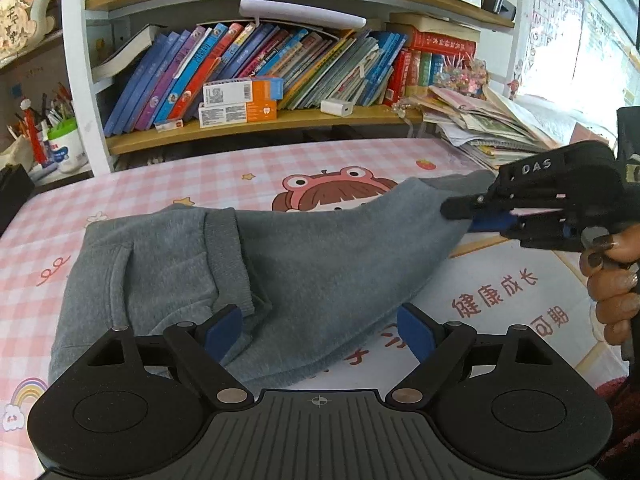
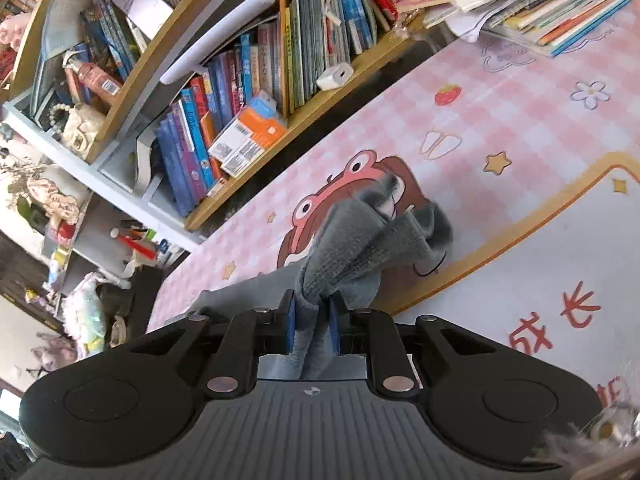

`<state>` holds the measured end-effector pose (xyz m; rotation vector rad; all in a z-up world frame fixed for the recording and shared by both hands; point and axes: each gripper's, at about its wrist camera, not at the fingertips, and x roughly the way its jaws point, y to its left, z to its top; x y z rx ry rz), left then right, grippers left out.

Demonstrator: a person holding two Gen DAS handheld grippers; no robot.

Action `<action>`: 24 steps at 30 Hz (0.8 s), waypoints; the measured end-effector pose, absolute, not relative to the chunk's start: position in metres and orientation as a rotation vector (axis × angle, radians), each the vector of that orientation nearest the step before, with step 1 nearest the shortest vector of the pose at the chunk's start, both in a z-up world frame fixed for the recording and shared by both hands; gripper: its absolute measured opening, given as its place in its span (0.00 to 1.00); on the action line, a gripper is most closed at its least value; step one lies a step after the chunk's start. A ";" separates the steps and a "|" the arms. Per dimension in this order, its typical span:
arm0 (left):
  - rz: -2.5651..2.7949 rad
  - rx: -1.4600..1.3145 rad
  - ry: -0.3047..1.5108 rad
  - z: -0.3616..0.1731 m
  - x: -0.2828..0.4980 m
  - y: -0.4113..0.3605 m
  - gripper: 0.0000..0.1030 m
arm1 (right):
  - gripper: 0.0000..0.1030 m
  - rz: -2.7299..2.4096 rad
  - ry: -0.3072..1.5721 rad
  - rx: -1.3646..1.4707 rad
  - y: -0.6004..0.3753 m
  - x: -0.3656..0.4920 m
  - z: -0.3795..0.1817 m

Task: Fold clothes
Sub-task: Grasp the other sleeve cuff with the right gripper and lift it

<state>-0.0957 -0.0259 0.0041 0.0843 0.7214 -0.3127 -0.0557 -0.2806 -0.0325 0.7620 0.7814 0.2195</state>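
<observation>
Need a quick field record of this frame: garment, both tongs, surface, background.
garment: grey sweatpants, partly folded, one end lifted off the surface
right tongs: shut on a bunched end of the sweatpants, held above the mat
left tongs: open, over the near edge of the sweatpants, not gripping
surface: pink checked cartoon mat on the desk
background: bookshelf full of leaning books; loose stack of booklets at its right end
hand: person's right hand on the right tongs' handle
</observation>
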 end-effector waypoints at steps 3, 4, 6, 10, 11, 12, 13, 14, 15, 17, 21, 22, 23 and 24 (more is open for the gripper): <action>-0.298 0.085 0.725 0.004 -0.097 -0.026 0.84 | 0.18 0.146 0.879 0.832 -0.290 -0.050 -0.052; -0.292 0.084 0.728 0.003 -0.098 -0.026 0.84 | 0.22 0.122 0.904 0.869 -0.295 -0.048 -0.058; -0.281 0.081 0.735 0.003 -0.098 -0.026 0.84 | 0.31 0.075 0.954 0.942 -0.304 -0.046 -0.071; -0.270 0.088 0.742 0.002 -0.100 -0.028 0.84 | 0.35 0.070 0.954 1.006 -0.307 -0.043 -0.081; -0.267 0.091 0.742 0.002 -0.101 -0.028 0.84 | 0.35 0.076 0.949 1.003 -0.305 -0.041 -0.082; -0.264 0.092 0.742 0.002 -0.101 -0.028 0.84 | 0.35 0.082 0.942 0.993 -0.302 -0.040 -0.082; -0.259 0.092 0.739 0.003 -0.101 -0.029 0.84 | 0.34 0.087 0.936 0.981 -0.300 -0.038 -0.082; -0.254 0.090 0.736 0.004 -0.101 -0.028 0.84 | 0.33 0.092 0.929 0.969 -0.298 -0.036 -0.082; -0.248 0.089 0.733 0.004 -0.101 -0.029 0.84 | 0.27 0.094 0.926 0.949 -0.296 -0.035 -0.082; -0.241 0.086 0.726 0.006 -0.101 -0.029 0.84 | 0.20 0.090 0.926 0.907 -0.296 -0.033 -0.082; -0.247 0.087 0.717 0.007 -0.099 -0.033 0.84 | 0.16 0.089 0.908 0.902 -0.303 -0.037 -0.079; -0.252 0.090 0.716 0.007 -0.099 -0.035 0.84 | 0.16 0.089 0.903 0.901 -0.304 -0.038 -0.078; -0.257 0.092 0.716 0.006 -0.098 -0.037 0.84 | 0.16 0.089 0.898 0.900 -0.306 -0.040 -0.078; -0.264 0.095 0.715 0.006 -0.098 -0.039 0.84 | 0.16 0.089 0.894 0.899 -0.308 -0.041 -0.077</action>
